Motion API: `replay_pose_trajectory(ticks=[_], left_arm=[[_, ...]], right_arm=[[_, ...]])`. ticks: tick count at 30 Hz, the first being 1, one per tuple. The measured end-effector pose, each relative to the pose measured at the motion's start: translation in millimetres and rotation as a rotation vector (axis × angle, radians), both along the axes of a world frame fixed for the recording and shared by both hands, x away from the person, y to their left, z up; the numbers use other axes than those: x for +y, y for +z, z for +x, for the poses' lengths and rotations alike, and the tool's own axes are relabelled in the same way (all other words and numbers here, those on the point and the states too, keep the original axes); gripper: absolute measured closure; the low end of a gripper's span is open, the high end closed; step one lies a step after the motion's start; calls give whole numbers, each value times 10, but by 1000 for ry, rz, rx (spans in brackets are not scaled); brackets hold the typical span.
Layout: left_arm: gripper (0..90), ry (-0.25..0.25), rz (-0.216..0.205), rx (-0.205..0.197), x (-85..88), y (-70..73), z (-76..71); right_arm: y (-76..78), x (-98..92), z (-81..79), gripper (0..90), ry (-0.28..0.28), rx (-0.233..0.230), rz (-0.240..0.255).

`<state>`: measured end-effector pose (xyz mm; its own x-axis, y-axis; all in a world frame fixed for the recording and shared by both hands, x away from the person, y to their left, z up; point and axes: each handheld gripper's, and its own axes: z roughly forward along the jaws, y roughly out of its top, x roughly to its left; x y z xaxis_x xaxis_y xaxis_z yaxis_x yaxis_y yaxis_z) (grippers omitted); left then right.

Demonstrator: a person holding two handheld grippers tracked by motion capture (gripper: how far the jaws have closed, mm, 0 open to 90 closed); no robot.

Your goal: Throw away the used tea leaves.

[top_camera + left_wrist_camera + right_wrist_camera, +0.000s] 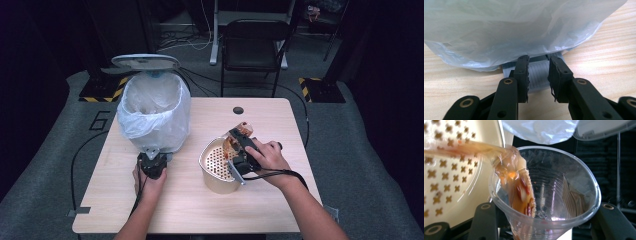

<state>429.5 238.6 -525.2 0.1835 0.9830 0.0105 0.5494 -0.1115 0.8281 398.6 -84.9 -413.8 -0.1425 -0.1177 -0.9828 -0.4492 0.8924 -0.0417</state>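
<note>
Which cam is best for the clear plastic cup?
Right gripper view: the clear plastic cup sits large between that gripper's jaws, open mouth toward the camera, a reddish wrapper hanging into it. High view shows it small, at the colander's rim, partly hidden by the right gripper.

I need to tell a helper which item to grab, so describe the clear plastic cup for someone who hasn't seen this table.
On the light wooden table, right of the bag-lined bin, stands a cream perforated basket. The clear plastic cup sits tilted over it, clamped in the right gripper: see-through, with a brown-stained wrapper trailing out.
</note>
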Motion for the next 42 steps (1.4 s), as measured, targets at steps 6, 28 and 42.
replay_pose_trajectory(ticks=[6,28,42], left_arm=[[694,1,-1,-1,0,-1,1],[694,1,-2,-1,0,-1,1],[694,1,-4,0,2,-1,1]], right_arm=[[-25,39,-25,448,23,-120,-189],[-53,73,-126,447,79,-332,-463],[-68,65,-132,446,69,-302,-432]])
